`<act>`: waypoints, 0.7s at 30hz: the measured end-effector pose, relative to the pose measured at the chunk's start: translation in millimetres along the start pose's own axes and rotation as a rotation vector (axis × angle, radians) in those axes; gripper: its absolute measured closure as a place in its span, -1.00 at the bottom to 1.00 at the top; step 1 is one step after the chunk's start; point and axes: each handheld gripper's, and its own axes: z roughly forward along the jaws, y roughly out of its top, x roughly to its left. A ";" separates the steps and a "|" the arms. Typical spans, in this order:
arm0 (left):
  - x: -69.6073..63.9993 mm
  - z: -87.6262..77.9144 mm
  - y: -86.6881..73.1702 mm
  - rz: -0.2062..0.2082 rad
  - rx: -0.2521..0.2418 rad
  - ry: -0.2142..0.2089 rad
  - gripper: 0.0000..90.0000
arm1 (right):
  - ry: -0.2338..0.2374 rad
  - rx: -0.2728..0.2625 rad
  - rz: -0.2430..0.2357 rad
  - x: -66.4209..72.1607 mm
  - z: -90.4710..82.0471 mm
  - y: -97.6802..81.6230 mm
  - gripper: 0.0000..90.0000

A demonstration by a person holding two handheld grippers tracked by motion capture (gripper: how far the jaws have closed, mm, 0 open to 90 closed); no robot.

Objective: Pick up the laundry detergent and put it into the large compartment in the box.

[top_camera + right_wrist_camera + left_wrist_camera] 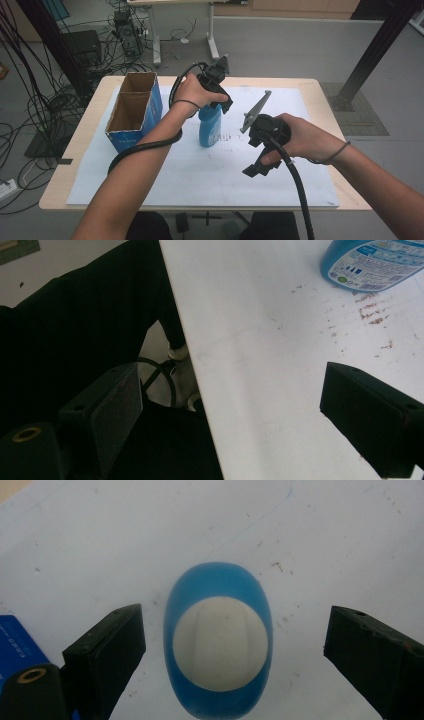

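Note:
A blue bottle (210, 127) with a white cap (220, 650) stands upright on the white sheet (200, 170) near the table's middle. My left gripper (218, 100) hangs straight above it, pointing down. In the left gripper view its jaws are open, one on each side of the bottle (218, 585) and clear of it. My right gripper (261, 167) is held open above the sheet, to the right of the bottle and nearer the front. Nothing lies between its jaws; the bottle's base (372, 260) is at the upper right of its view.
A blue cardboard box (134, 107), open at the top with two compartments, stands left of the bottle; its corner (17, 642) is near the left jaw. The table's front edge (192, 365) runs under the right gripper, above dark trousers (75, 325). Cables (30, 100) cover the floor at left.

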 end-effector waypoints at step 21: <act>4.5 19.2 -1.9 -0.032 -0.012 0.016 -0.76 | -0.002 -0.004 0.003 0.1 -1.1 -1.5 -0.79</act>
